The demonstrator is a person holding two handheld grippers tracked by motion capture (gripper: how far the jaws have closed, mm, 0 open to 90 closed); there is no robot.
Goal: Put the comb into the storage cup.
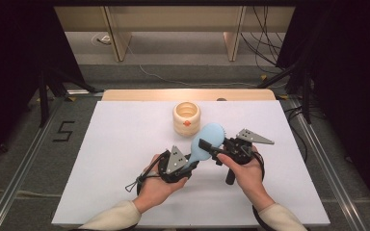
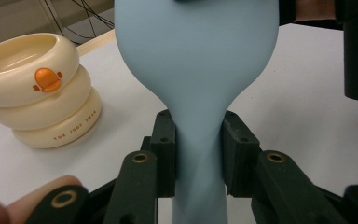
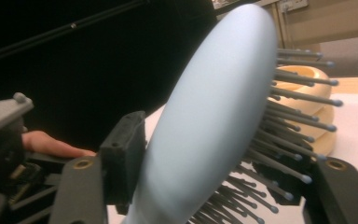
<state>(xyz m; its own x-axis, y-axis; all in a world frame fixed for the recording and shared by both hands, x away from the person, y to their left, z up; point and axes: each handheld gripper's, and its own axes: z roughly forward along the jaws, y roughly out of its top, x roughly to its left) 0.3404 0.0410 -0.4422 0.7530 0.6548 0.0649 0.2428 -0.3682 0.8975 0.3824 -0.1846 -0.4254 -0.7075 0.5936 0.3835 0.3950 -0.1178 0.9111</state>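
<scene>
Left claw (image 1: 187,166): squeezes the blue brush (image 1: 206,140) by its handle.
Right claw (image 1: 207,147): around the brush head; grip unclear.
Cup (image 1: 186,117): just past the brush.

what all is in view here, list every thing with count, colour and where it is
light blue plastic paddle hairbrush: one, pale blue with dark bristles, held above the middle of the board between both grippers
cream ringed plastic cup with an orange duck mark: one, cream, upright on the board behind the brush
white board: one, white, covering the tabletop
left hand-held gripper: one, black, shut on the brush's narrow neck
right hand-held gripper: one, black, jaws either side of the brush head, one pad on its smooth back, the other among the bristles
hands in cream sleeves: two, coming in from the near edge
</scene>
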